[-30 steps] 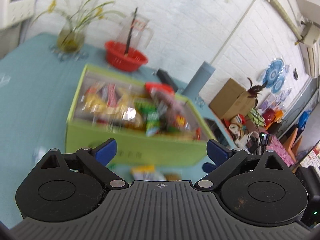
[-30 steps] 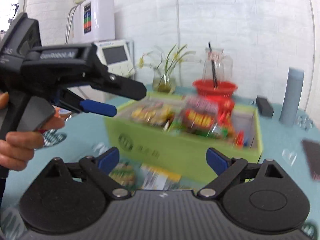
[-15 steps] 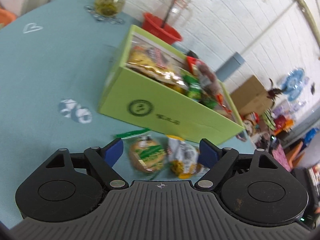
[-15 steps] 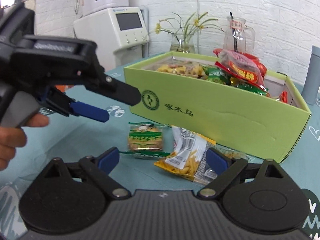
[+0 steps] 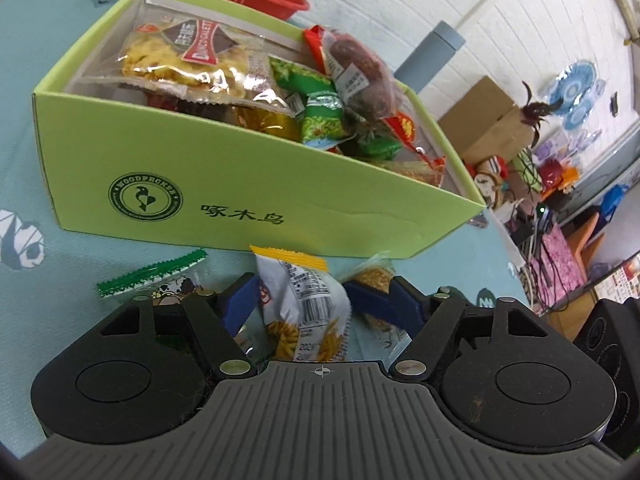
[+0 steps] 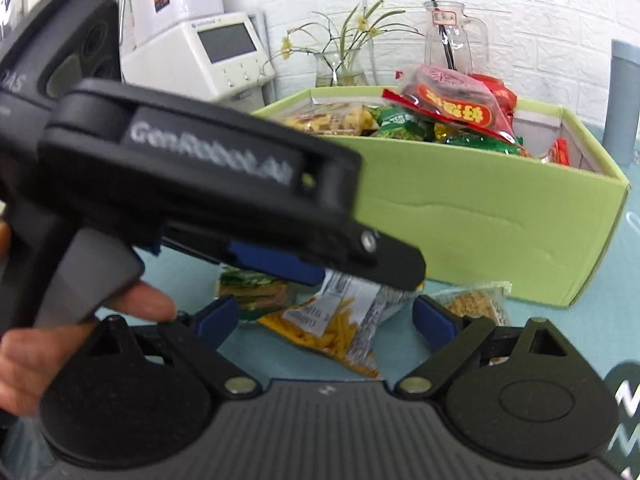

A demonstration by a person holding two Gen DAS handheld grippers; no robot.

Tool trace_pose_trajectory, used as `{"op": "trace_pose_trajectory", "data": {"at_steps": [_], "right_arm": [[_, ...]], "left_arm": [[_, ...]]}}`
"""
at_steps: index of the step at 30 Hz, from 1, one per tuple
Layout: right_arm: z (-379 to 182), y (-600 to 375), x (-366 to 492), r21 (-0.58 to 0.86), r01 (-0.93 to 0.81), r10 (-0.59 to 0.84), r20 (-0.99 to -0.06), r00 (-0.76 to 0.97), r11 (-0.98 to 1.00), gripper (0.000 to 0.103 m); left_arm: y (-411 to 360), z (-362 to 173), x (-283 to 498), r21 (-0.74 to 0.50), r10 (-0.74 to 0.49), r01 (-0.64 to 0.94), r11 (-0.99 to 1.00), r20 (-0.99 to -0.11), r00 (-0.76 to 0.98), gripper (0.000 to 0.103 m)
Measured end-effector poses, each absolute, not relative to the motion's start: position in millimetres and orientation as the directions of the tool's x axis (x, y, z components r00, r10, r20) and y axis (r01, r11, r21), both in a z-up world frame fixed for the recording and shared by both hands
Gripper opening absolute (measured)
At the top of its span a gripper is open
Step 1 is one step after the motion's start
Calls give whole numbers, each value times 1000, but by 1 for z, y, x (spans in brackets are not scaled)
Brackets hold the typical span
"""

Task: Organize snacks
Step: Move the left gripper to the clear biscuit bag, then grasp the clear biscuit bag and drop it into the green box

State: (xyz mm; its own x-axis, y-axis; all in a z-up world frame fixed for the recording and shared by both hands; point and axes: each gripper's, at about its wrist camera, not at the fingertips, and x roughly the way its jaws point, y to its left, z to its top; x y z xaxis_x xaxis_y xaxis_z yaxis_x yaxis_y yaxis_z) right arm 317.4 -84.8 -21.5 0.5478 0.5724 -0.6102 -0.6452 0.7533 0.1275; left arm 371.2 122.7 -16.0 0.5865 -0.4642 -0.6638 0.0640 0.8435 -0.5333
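The left gripper (image 5: 304, 300) is closing around the yellow snack packet (image 5: 306, 308), lying lengthwise toward the green box (image 5: 248, 184), while the right gripper (image 6: 324, 320) is hovering wide open.

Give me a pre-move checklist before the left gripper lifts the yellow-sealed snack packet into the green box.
1. Packet between jaws: ok. The yellow-sealed packet sits inside the left gripper, whose jaws are closing.
2. Firm grip: cannot tell; pad contact is hidden.
3. Neighbours clear: not ok. The green-sealed packet and the grain packet lie close beside it.
4. Room in the green box: not ok; snacks pile above its rim.
5. Right gripper out of the way: not ok; it hovers open over the same packet.
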Motion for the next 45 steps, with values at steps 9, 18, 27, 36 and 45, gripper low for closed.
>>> {"op": "trace_pose_trajectory", "data": {"at_steps": [9,18,27,36,45], "right_arm": [[-29,-80,320,101,-670,581,-603,547,735,94],[-30,-80,312,89,-661,570,-599,563,745,83],[-16,-95,290,107,-651,589,-554,588,752,56],[51,-96,265,-32,-690,615,-426,664,723,58],[63,-65,371,-7,-701,626,-444,641,713,57]], "left_arm": [[121,-19,364,-491,-436,97,866,-645,627,55],[120,-20,361,-484,-435,110,868,-635,638,57],[112,1,343,-480,-457,162,862,-598,658,20],[100,75,349,-400,-439,245,883,-519,733,21],[137,78,441,-486,-436,177,856,-493,753,20]]}}
